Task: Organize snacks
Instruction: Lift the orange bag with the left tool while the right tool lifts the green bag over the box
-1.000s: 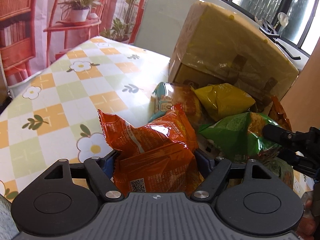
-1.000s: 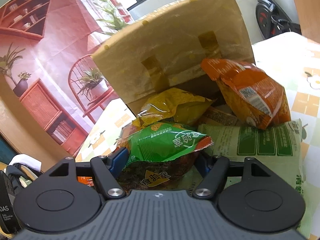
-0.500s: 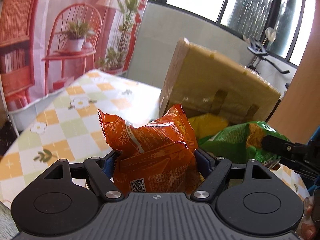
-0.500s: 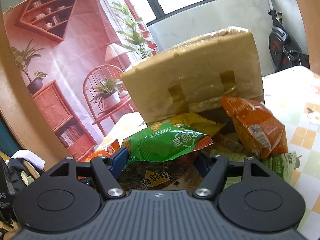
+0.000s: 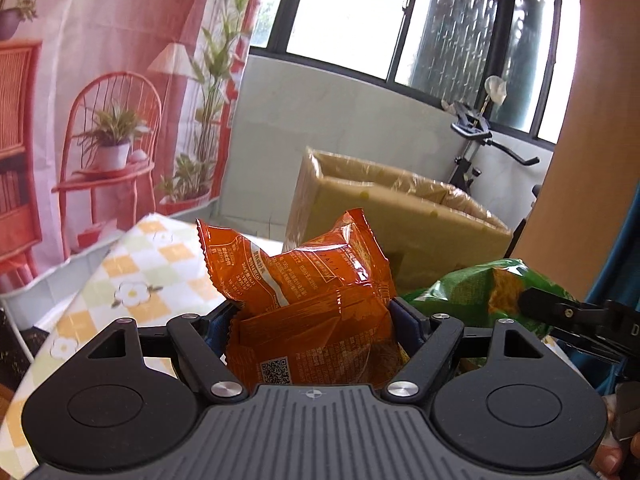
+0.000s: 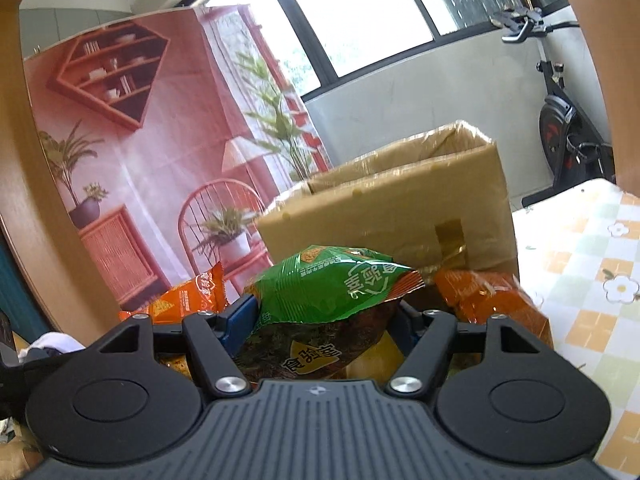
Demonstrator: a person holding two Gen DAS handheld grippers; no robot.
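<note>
The left gripper [image 5: 312, 312] is pinching an orange snack bag [image 5: 308, 300] across its middle, the pads pressed into both sides so the foil bulges up ahead of the fingers. The right gripper [image 6: 326, 316] is clamped the same way on a green snack bag [image 6: 332, 288], which puffs up and forward out of the grip. Straight ahead of both tools, and a little above the bags' tops, stands an open cardboard box [image 5: 404, 216] lined with clear plastic; its near wall faces the tools and its mouth opens upward. To the right of the right gripper another orange bag [image 6: 492, 304] lies at the foot of the box on the checked tablecloth [image 6: 580, 264]. The step in hand looks like carrying both bags over the box rim. To do it well, each bag probably needs to clear the near wall fully before it goes forward, since a bulging bag that catches the edge could tip the box or slip from the pads. Keep the two tools apart over the mouth, and loosen the grip only once a bag hangs inside the walls.
</note>
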